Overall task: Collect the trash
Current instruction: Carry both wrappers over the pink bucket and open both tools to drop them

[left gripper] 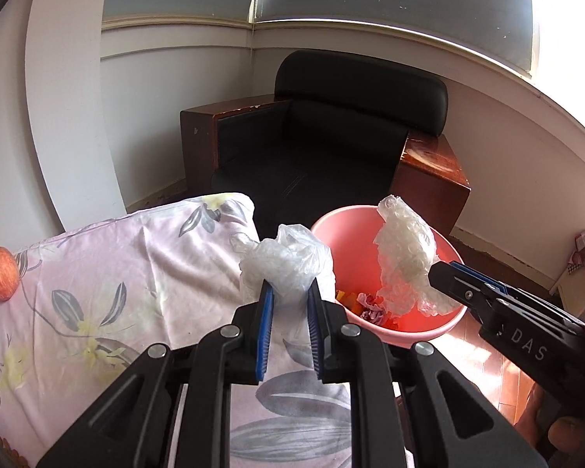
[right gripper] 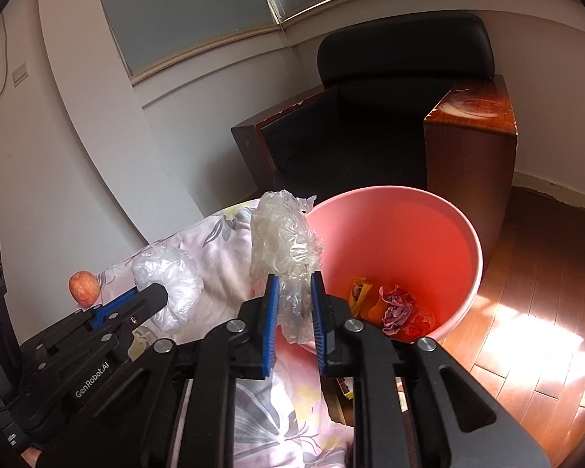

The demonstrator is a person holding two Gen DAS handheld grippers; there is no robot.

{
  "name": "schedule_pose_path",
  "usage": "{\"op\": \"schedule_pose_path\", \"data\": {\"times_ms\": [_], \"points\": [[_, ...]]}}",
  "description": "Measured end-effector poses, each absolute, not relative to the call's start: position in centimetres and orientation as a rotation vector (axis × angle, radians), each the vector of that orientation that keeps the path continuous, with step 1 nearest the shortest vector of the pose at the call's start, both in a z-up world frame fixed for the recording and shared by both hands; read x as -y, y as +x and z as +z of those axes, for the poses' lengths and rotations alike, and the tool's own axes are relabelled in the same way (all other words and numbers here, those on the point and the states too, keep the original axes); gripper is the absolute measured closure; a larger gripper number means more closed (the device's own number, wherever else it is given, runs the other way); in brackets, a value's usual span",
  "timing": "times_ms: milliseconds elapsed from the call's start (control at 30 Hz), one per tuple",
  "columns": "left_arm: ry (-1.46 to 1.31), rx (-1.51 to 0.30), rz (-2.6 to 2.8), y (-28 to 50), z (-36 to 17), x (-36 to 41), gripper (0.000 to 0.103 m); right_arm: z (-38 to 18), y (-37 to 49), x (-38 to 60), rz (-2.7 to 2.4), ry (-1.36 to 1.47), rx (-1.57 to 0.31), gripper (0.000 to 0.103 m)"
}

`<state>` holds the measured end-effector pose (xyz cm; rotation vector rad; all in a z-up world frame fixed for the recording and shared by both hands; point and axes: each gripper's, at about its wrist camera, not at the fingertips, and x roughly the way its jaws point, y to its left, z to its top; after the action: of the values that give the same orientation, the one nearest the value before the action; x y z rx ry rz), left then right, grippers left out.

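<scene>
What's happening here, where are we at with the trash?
Both grippers hold crumpled clear plastic next to the pink bin. The left gripper is shut on a plastic bag over the flowered sheet. The right gripper is shut on a plastic wrap wad at the bin's rim. Scraps already lie inside. An apple sits on the sheet.

The letters "DAS" are on the side of the right gripper [left gripper: 440,273]. The words "GenRobot.AI" are on the side of the left gripper [right gripper: 158,292].
</scene>
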<state>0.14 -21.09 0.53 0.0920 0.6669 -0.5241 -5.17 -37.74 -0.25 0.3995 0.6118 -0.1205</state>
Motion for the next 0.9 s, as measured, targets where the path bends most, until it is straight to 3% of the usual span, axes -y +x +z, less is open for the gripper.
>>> {"op": "schedule_pose_path", "data": {"times_ms": [900], "points": [[0.19,-0.774,-0.627,4.4,-3.7,30.8,0.087,-3.1,-2.9,43.1,-0.321,0.327,-0.669,0.086]]}}
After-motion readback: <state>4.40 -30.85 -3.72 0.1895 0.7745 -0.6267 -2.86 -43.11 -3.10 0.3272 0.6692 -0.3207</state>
